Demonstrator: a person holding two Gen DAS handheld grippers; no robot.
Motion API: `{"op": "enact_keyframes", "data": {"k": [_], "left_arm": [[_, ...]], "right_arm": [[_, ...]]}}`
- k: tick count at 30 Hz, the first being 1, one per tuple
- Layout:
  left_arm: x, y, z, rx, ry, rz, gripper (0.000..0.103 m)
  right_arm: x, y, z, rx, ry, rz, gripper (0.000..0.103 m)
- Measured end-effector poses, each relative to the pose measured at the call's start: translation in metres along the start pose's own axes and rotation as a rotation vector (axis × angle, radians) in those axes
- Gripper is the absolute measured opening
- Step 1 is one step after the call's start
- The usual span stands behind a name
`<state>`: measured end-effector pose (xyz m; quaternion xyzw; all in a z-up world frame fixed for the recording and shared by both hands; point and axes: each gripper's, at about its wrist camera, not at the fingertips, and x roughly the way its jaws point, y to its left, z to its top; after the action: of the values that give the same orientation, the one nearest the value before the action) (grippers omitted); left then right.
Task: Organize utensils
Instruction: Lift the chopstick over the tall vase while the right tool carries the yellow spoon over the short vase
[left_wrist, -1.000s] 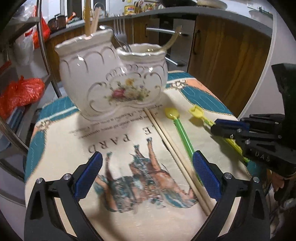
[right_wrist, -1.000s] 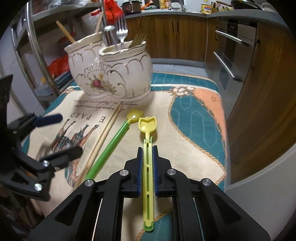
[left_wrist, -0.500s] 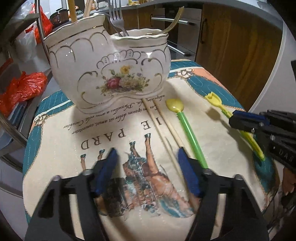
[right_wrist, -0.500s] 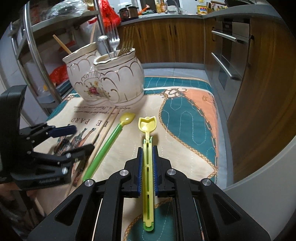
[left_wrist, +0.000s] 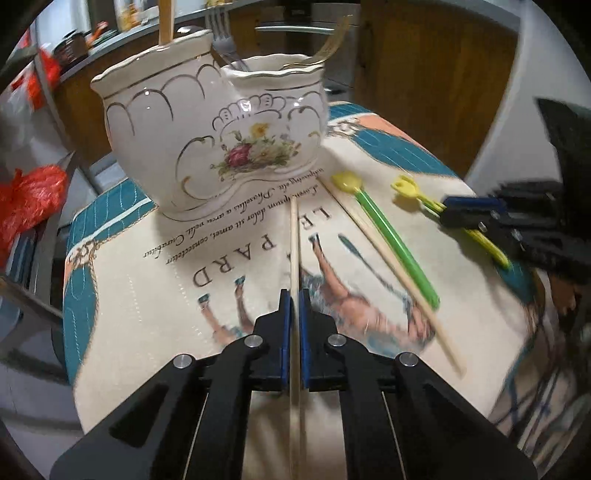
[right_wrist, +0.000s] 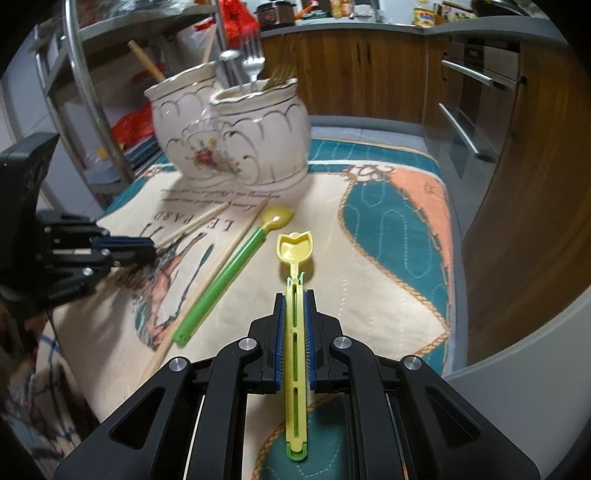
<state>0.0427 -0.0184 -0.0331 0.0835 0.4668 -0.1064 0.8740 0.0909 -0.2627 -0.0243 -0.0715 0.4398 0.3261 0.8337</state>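
Observation:
My left gripper (left_wrist: 294, 295) is shut on a wooden chopstick (left_wrist: 294, 243) and holds it a little above the cloth, its tip towards the white floral double holder (left_wrist: 218, 140). A second chopstick (left_wrist: 388, 258) and a green spoon with a yellow bowl (left_wrist: 384, 225) lie on the cloth to the right. My right gripper (right_wrist: 294, 299) is shut on a yellow slotted spoon (right_wrist: 295, 254), lifted slightly. The holder (right_wrist: 236, 140) contains forks, a spoon and a wooden stick. The left gripper also shows in the right wrist view (right_wrist: 125, 249), and the right gripper in the left wrist view (left_wrist: 465, 210).
The printed tablecloth (right_wrist: 388, 221) covers a small table whose right edge drops off near wooden cabinets (right_wrist: 517, 147). A metal rack (right_wrist: 92, 110) with red bags (left_wrist: 26, 195) stands to the left, behind the holder.
My left gripper has closed on one chopstick and raised it, turning it away from the other one. My right gripper has lifted the yellow spoon slightly and pulled back.

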Motion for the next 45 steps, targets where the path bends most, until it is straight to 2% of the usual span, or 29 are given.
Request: {"op": "enact_keyframes", "data": {"k": [3, 8, 10, 13, 16, 17, 19, 20, 23, 26, 29, 35, 40, 45], "left_arm": [[-0.005, 0.013, -0.01, 0.037, 0.023, 0.02, 0.005], [-0.007, 0.028, -0.02, 0.022, 0.041, 0.009, 0.005], [-0.007, 0.029, -0.02, 0.002, 0.036, 0.004, 0.007], [-0.006, 0.027, -0.02, -0.008, 0.022, 0.005, 0.009], [-0.005, 0.026, -0.019, -0.022, 0.004, 0.013, 0.009], [-0.004, 0.026, -0.018, -0.028, -0.002, 0.015, 0.009], [-0.003, 0.026, -0.017, -0.039, -0.011, -0.003, 0.008], [-0.002, 0.027, -0.017, -0.039, -0.017, -0.005, 0.005], [-0.006, 0.031, -0.019, -0.037, -0.045, -0.029, 0.005], [-0.016, 0.04, -0.021, -0.037, -0.104, -0.041, 0.005], [-0.035, 0.052, -0.023, -0.049, -0.193, -0.074, 0.005], [-0.079, 0.064, -0.015, -0.031, -0.381, -0.09, 0.005], [-0.114, 0.076, 0.008, -0.042, -0.524, -0.113, 0.005], [-0.123, 0.1, 0.051, -0.11, -0.649, -0.139, 0.005]], "right_arm": [[0.002, 0.005, -0.001, -0.03, 0.027, 0.008, 0.011], [0.007, 0.007, 0.002, -0.035, 0.06, -0.008, 0.012], [0.008, 0.008, 0.005, -0.036, 0.065, -0.019, 0.025], [0.01, 0.011, 0.009, -0.052, 0.064, -0.038, 0.029], [0.014, 0.014, 0.01, -0.065, 0.076, -0.056, 0.027], [0.014, 0.014, 0.009, -0.067, 0.071, -0.063, 0.024], [0.013, 0.013, 0.009, -0.066, 0.069, -0.057, 0.01], [0.013, 0.013, 0.009, -0.062, 0.069, -0.055, 0.011], [0.007, 0.011, 0.01, -0.048, 0.041, -0.056, 0.01], [-0.003, 0.008, 0.015, -0.025, -0.014, -0.044, 0.01], [-0.018, 0.006, 0.023, -0.005, -0.097, -0.028, 0.01], [-0.048, 0.005, 0.048, 0.017, -0.284, -0.014, 0.01], [-0.074, 0.001, 0.082, 0.058, -0.438, -0.004, 0.01], [-0.08, 0.0, 0.123, 0.129, -0.571, 0.06, 0.01]]}}
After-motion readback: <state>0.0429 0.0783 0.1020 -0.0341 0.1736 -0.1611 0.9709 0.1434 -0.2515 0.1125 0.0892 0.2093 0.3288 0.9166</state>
